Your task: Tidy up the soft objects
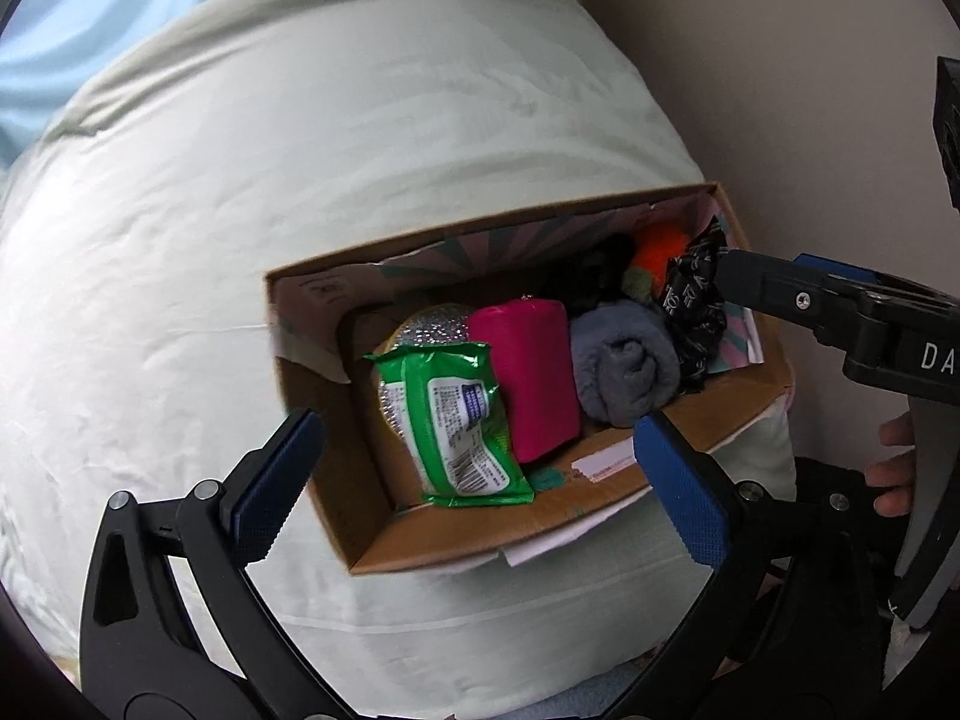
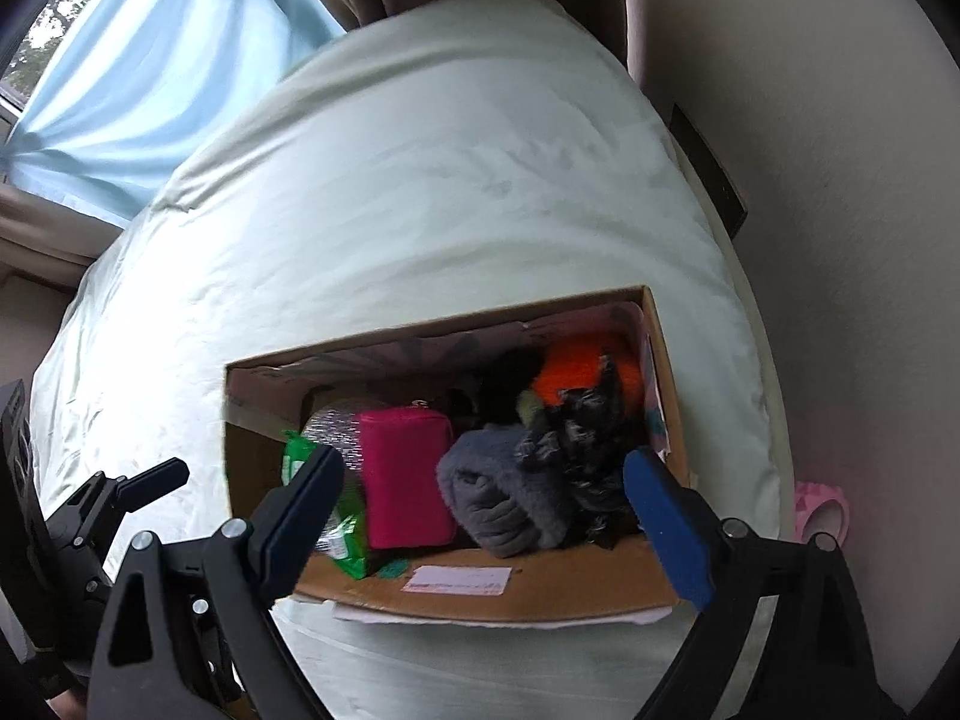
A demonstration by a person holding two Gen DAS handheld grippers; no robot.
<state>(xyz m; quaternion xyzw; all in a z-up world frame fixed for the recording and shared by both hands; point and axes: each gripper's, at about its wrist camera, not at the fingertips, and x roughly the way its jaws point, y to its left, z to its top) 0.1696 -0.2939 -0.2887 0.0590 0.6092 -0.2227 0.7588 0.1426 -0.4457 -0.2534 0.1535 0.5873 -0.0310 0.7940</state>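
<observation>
A cardboard box (image 1: 744, 402) (image 2: 540, 597) sits on a pale green bed. Inside lie a green wipes pack (image 1: 462, 426) (image 2: 345, 534), a pink pouch (image 1: 534, 372) (image 2: 405, 474), a rolled grey cloth (image 1: 624, 360) (image 2: 504, 498), a black patterned fabric (image 1: 693, 300) (image 2: 576, 450) and an orange fuzzy item (image 1: 657, 249) (image 2: 576, 369). My left gripper (image 1: 480, 474) is open and empty above the box's near wall. My right gripper (image 2: 483, 510) is open above the box; in the left wrist view its fingers (image 1: 762, 288) touch the black fabric.
The bed cover (image 1: 360, 168) (image 2: 420, 180) spreads behind and left of the box. A beige wall (image 1: 810, 90) stands close on the right. Blue curtains (image 2: 150, 60) hang at the back left. A pink roll (image 2: 822, 510) lies by the wall.
</observation>
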